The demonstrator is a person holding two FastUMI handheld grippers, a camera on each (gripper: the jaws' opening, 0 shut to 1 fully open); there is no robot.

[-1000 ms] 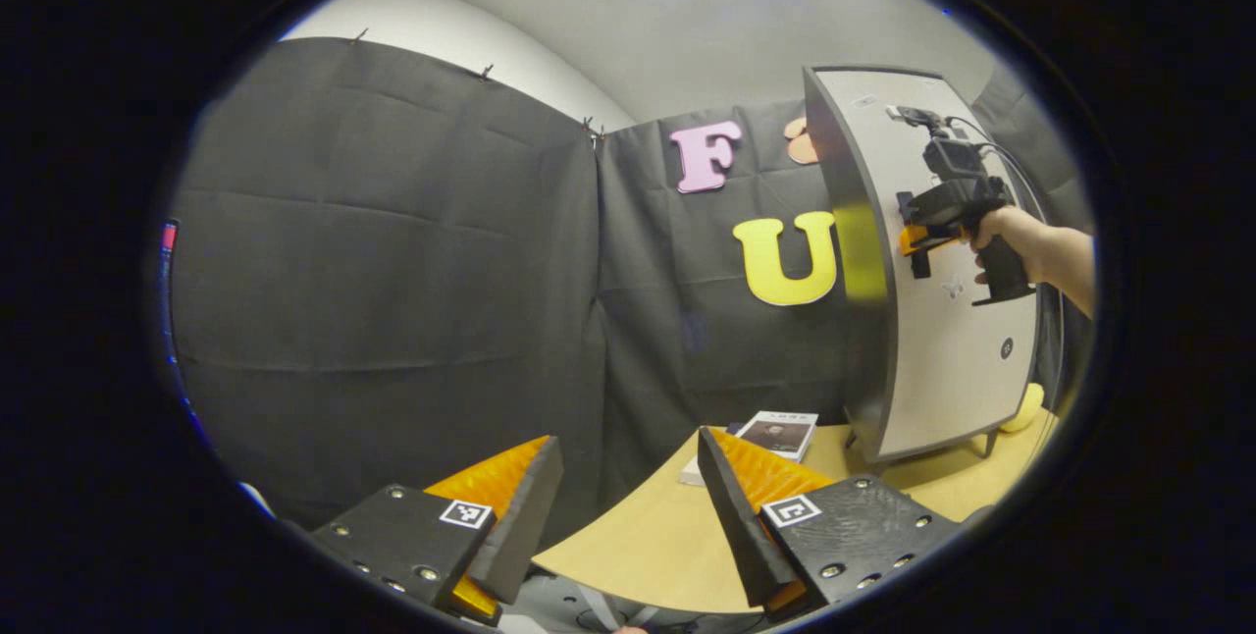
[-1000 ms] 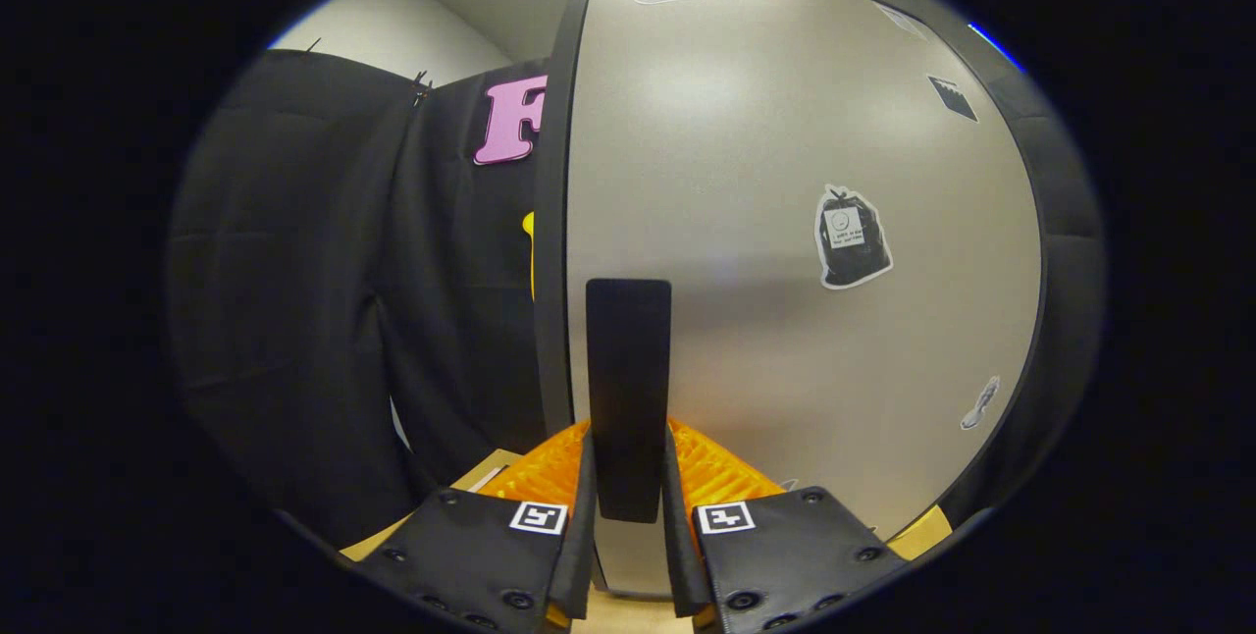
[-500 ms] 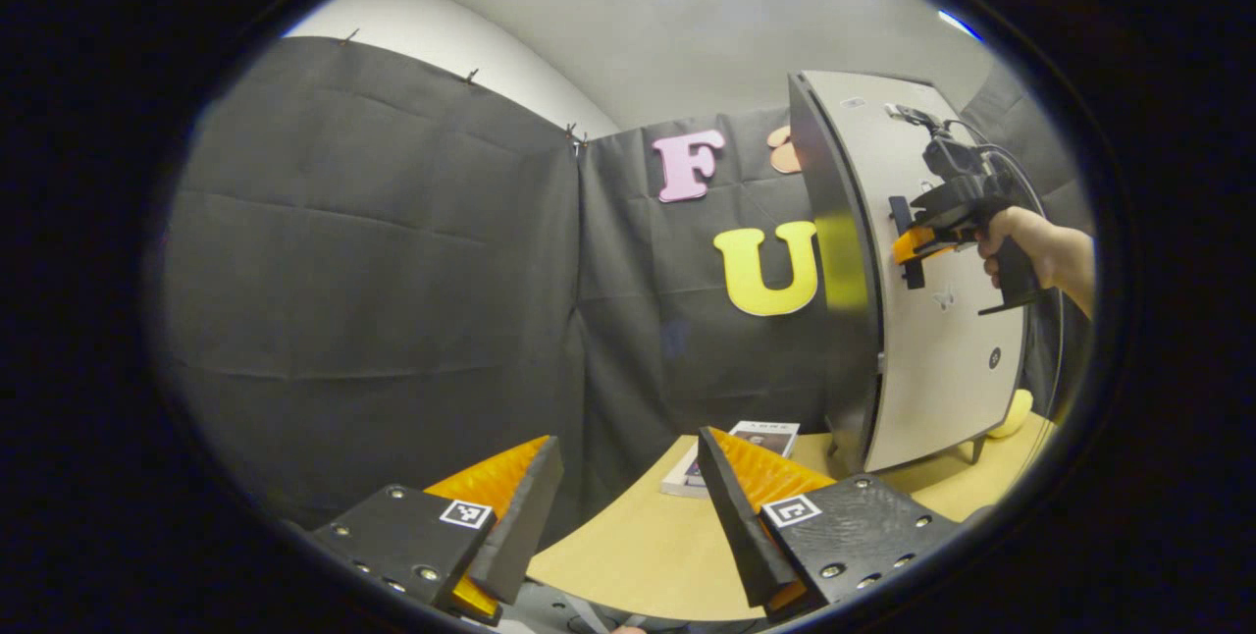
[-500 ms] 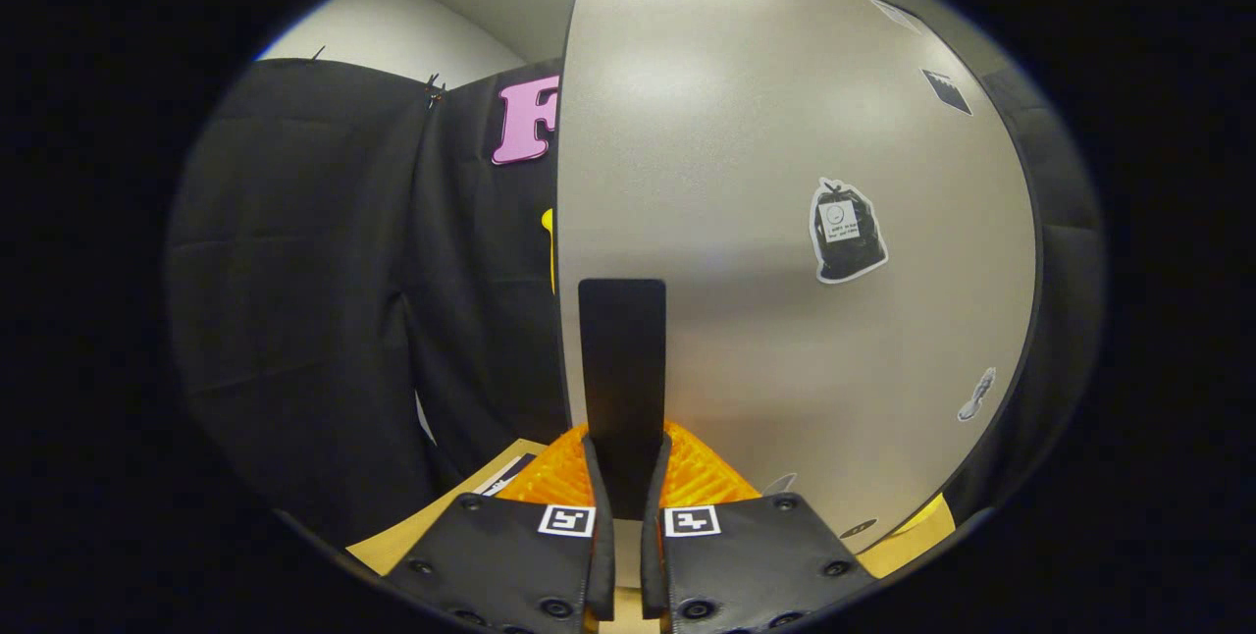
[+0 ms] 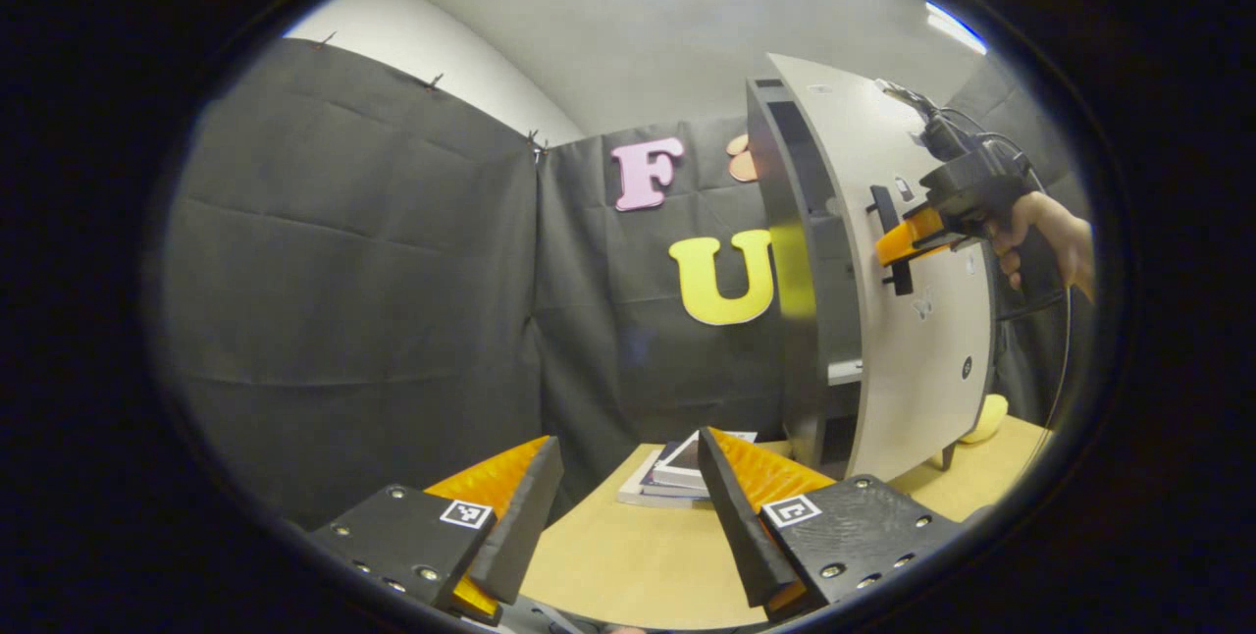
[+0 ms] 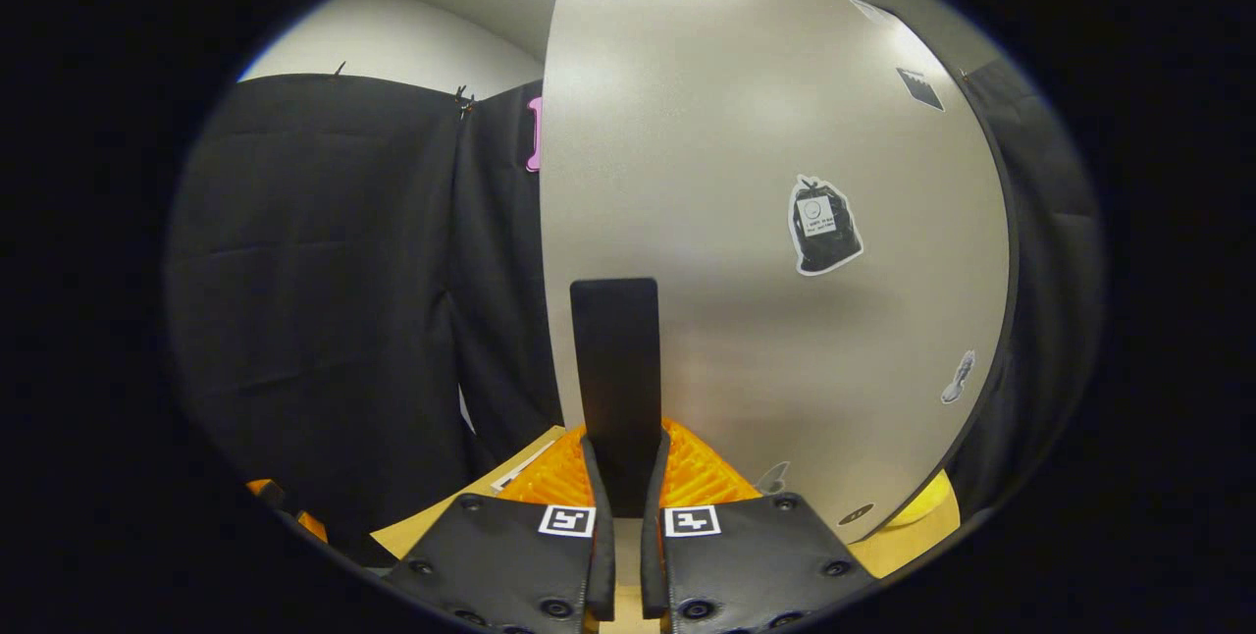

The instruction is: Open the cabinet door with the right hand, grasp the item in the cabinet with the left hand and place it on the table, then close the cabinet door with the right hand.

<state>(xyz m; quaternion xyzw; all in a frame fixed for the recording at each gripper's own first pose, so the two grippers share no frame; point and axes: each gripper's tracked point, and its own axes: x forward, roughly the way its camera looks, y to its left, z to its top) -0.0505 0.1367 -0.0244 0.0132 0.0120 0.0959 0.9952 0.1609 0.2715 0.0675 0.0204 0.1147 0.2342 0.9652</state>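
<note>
The grey cabinet (image 5: 785, 320) stands on the table at the right, its pale door (image 5: 927, 320) swung partly out, so a dark gap with a shelf edge (image 5: 844, 371) shows. What lies inside stays hidden. A hand holds my right gripper (image 5: 891, 246) against the door, shut on the black vertical handle (image 5: 888, 222). In the right gripper view the handle (image 6: 615, 359) stands clamped between both fingers of the right gripper (image 6: 621, 467), with the door (image 6: 765, 271) just behind. My left gripper (image 5: 628, 477) hovers open over the table's near edge, well left of the cabinet, holding nothing.
A small stack of books (image 5: 677, 462) lies on the wooden table (image 5: 628, 555) in front of the cabinet. A yellow rounded object (image 5: 986, 416) sits behind the door's lower corner, also in the right gripper view (image 6: 927, 511). Stickers (image 6: 824, 227) dot the door.
The right gripper has pulled the handle and the door has swung from shut to partly open, exposing the dark interior edge. The left gripper has stayed open, its view drifting a little rightward.
</note>
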